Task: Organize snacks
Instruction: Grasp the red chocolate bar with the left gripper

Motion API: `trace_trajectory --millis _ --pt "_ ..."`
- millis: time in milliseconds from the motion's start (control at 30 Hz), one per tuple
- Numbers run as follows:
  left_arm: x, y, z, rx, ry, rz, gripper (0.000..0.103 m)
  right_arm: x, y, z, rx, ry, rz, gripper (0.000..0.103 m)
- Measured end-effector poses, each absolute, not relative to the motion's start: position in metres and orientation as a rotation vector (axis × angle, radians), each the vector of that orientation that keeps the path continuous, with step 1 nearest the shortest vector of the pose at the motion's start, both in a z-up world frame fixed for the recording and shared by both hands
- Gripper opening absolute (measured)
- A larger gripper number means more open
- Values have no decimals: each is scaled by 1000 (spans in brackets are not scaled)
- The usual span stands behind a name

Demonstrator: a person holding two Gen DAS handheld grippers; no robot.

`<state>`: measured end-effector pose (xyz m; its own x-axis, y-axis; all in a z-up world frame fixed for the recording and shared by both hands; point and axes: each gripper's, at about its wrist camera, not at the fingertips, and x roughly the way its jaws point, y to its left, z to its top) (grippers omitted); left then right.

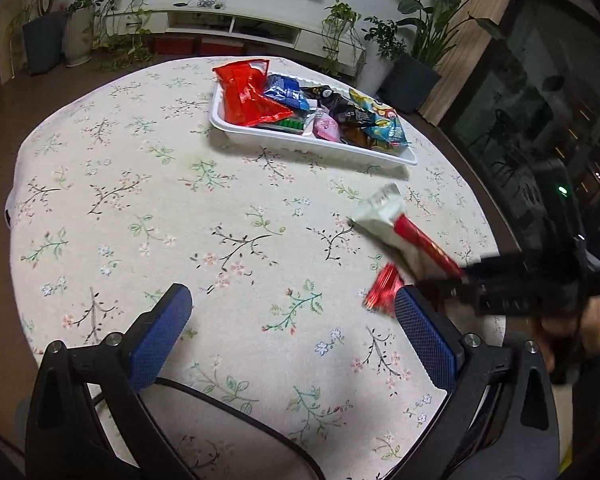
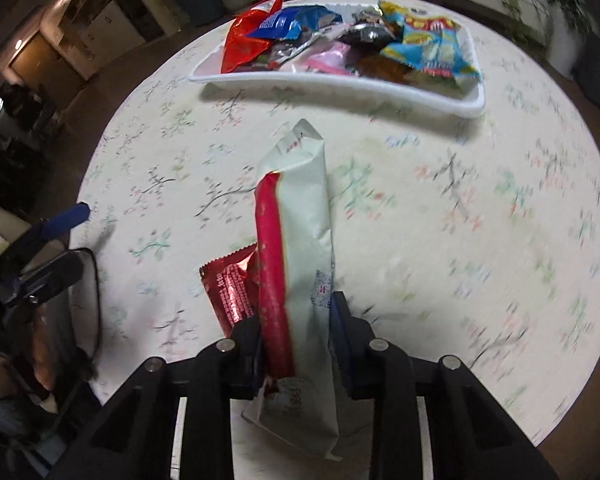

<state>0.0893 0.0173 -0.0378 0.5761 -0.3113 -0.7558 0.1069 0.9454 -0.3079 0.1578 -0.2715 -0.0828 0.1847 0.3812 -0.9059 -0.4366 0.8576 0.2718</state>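
Two snack packets lie outside the tray: one long white plastic packet with a red stripe [image 2: 300,264] and one small red foil packet [image 2: 230,288]. One shallow white rectangular plastic tray [image 1: 256,140] sits at the far part of the round counter covered with a cream floral cloth [image 1: 160,220]. In the tray: one large red crinkled bag [image 1: 248,96] at its left end, one blue packet [image 1: 286,94] beside it, one black packet [image 1: 340,110] near the middle, one pink packet [image 1: 326,126] toward the near rim, one light-blue and yellow bag [image 1: 384,124] at the right end, plus a brown wrapper and a green one partly buried; exact total in the pile cannot be told. Right gripper [image 2: 296,332]: jaws narrowed to the width of the long white packet, blue pads pressing on its two sides near its lower part, the packet's far end pointing toward the tray and lifted off the cloth in the left wrist view. The small red foil packet lies on the cloth just left of the right gripper's left finger, partly under the white packet. Left gripper [image 1: 296,340]: jaws spread wide, nothing between the blue pads, bare cloth beneath; the red foil packet lies just beyond its right fingertip. The tray stands well apart from both grippers.
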Motion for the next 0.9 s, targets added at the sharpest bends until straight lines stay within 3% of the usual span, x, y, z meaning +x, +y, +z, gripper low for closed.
trace_trajectory --millis 233,367,700,800,900 --pt "75 17 -36 -230 952 -226 103 113 -262 -76 236 1247 593 30" --pt "71 1 -38 -190 982 -209 103 94 -271 -60 139 1125 433 30" --pt "89 -59 -67 -14 1075 -142 101 83 -281 -66 -9 1069 328 32" --pt "99 -60 -72 -15 1093 -138 80 82 -283 -67 -2 1078 351 49" --pt "102 -64 -73 19 1094 -130 74 82 -283 -65 15 1071 357 53"
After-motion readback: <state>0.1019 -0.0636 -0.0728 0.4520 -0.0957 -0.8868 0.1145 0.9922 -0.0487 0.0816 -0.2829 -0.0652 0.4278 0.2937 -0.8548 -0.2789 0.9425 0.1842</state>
